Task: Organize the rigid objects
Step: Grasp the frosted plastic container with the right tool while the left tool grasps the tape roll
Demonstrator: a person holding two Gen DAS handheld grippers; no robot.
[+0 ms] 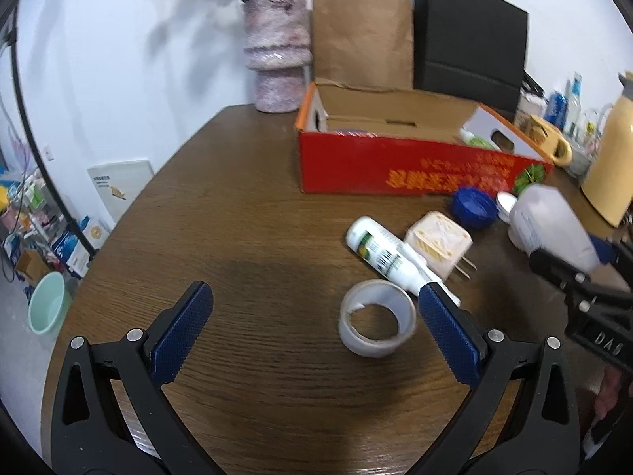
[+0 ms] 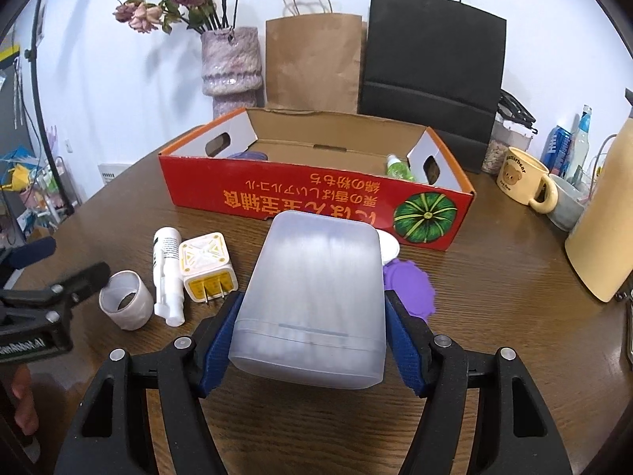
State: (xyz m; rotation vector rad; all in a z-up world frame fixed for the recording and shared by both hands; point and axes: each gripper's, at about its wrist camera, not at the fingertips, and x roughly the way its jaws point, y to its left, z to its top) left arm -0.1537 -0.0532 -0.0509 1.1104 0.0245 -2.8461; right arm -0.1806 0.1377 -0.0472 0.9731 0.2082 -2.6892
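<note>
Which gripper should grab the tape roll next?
Left. The left gripper is open with the tape roll near its right finger; the right gripper is shut on the translucent container.

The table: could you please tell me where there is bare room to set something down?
The table is bare left of the red box and tape roll. It is crowded before the box: spray bottle, plug, purple lid.

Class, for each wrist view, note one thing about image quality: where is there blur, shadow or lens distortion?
Left wrist view: the tape roll and red box lettering are smeared by blur, and a dark shadow lies on the table ahead of the open left gripper. Right wrist view: sharper; fisheye bends the table edge, and the translucent container in the right gripper looks oversized.
</note>
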